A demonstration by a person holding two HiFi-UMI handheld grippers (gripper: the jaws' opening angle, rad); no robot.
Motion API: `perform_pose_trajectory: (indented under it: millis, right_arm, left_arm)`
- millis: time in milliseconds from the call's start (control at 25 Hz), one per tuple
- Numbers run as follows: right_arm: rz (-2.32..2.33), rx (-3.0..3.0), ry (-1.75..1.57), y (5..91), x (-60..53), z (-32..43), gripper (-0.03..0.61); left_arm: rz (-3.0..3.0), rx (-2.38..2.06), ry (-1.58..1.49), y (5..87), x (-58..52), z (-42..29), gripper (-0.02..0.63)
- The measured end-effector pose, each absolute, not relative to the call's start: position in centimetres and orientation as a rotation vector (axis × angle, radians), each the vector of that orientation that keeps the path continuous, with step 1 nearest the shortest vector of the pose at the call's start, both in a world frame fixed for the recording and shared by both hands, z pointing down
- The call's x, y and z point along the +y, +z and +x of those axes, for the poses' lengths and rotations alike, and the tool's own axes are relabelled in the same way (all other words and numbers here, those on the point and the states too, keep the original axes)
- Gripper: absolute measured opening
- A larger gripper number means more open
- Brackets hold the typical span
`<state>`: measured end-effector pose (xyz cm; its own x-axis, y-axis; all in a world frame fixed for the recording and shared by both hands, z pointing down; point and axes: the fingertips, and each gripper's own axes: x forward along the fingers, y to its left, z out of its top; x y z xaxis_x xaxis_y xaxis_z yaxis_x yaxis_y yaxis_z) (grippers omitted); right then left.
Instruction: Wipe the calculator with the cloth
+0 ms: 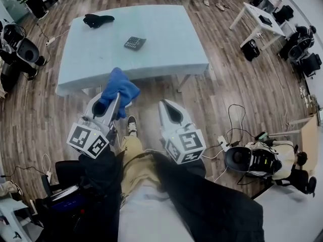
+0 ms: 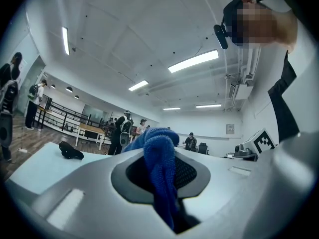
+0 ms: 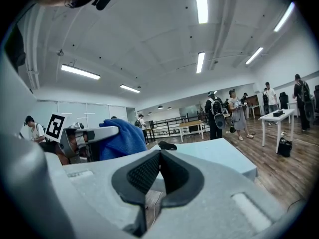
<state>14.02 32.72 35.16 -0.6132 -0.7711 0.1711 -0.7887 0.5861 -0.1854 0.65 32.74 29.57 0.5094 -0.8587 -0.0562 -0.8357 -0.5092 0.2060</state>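
Note:
The dark calculator [image 1: 135,43] lies flat near the middle of the pale blue table [image 1: 166,54], well ahead of both grippers. My left gripper [image 1: 107,105] is held off the table's near edge, shut on a blue cloth [image 1: 119,87] that bunches up past its tips. In the left gripper view the cloth [image 2: 160,168] fills the gap between the jaws of the left gripper [image 2: 162,158]. My right gripper [image 1: 169,106] hangs beside it over the floor, shut with nothing in it. The right gripper view shows that gripper [image 3: 159,156] with pads meeting, and the cloth [image 3: 122,138] to its left.
A black object [image 1: 97,19] rests on the table's far left corner. A white desk [image 1: 256,18] stands at the far right. Cables and equipment [image 1: 252,158] lie on the wood floor to my right. People stand beyond the table.

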Motion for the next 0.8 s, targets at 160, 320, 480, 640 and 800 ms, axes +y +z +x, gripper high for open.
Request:
perform_pose_trajectory:
  millis: [160, 320, 480, 640, 800]
  right_arm:
    - [1.38, -2.714, 0.386, 35.6, 29.7, 14.0, -0.003]
    - [1.369, -2.703, 0.401, 35.7, 25.8, 12.2, -0.003]
    - [1.344, -2.694, 0.418, 35.9, 21.4, 9.7, -0.003]
    - [1.309, -2.676, 0.455, 36.9, 17.0, 6.7, -0.003]
    - [1.281, -2.639, 0.483, 38.1, 12.9, 4.2, -0.003]
  left_arm:
    - [2.606, -1.439, -0.23, 29.8, 29.7, 0.6, 0.061]
    - [2.594, -1.427, -0.233, 30.1, 25.9, -1.0, 0.061]
    - [2.59, -1.414, -0.237, 31.0, 21.7, -3.3, 0.061]
    - [2.539, -1.418, -0.218, 31.5, 17.4, -5.9, 0.061]
    - [2.499, -1.406, -0.226, 33.2, 13.2, -8.3, 0.061]
